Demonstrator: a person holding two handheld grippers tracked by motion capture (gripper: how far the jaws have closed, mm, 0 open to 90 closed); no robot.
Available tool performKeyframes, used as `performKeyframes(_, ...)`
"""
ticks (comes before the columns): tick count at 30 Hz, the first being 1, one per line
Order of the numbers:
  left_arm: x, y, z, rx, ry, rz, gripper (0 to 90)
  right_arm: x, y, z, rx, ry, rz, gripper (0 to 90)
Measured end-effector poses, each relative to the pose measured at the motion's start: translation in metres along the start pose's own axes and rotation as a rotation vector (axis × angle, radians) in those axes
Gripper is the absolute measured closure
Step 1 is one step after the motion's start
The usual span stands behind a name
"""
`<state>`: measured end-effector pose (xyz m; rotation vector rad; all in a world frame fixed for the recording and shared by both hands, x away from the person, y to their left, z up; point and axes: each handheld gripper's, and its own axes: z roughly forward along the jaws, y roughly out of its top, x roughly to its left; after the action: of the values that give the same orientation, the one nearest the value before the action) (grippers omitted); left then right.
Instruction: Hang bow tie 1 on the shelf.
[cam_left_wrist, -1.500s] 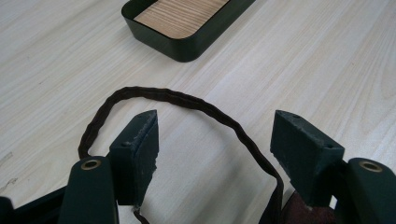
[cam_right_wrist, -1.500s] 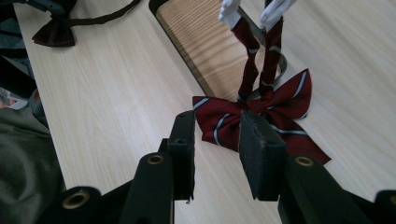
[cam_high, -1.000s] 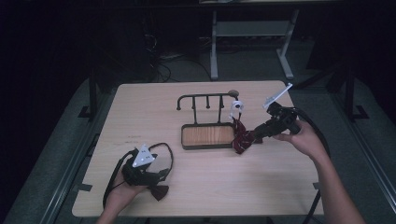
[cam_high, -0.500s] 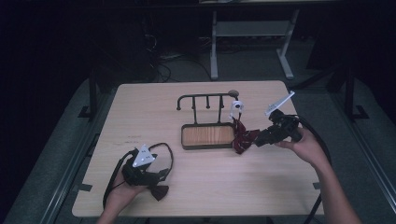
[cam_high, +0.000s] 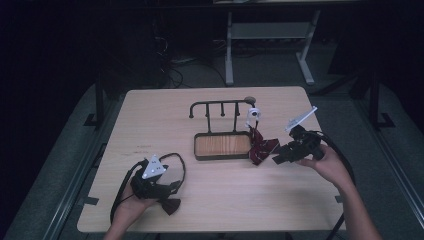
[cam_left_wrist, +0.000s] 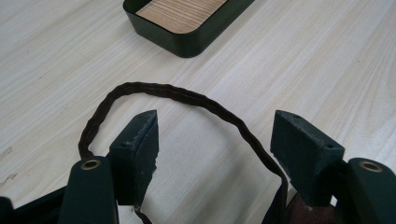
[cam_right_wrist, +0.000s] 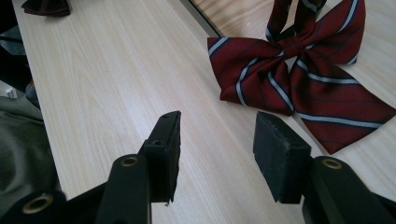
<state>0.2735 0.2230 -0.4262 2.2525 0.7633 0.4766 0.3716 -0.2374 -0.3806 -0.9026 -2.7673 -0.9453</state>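
A dark red bow tie (cam_high: 261, 148) (cam_right_wrist: 299, 79) with pale stripes lies on the table against the right end of the black tray (cam_high: 196, 148). Its strap runs up to a white piece (cam_high: 253, 114) at the right end of the hook rack (cam_high: 220, 106). My right gripper (cam_high: 278, 158) (cam_right_wrist: 217, 135) sits just right of the tie; its jaws have just been opening and stand open with nothing between them. My left gripper (cam_high: 162, 177) (cam_left_wrist: 219, 126) rests open at the near left. A dark brown strap (cam_left_wrist: 187, 95) loops on the table around its jaws, and a dark bow tie (cam_high: 171, 205) lies beside it.
The tray (cam_left_wrist: 187, 42) has a wood-grain floor and low black walls. Bare tabletop (cam_high: 150, 125) spreads to the left of the tray and along the near edge. Table legs and cables stand in the dark beyond the far edge.
My right gripper has drawn back a little toward the near right and sunk, with its jaws wider apart. The red bow tie now lies free on the table. The left gripper has stayed put.
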Motion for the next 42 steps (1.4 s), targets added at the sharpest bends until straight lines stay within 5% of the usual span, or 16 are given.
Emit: performKeyframes(42, 0.003, 0.0, 0.001, 0.01, -0.002, -0.005, 32.8, 0.022, -0.04, 0.02, -0.008, -0.018, -0.014, 45.7)
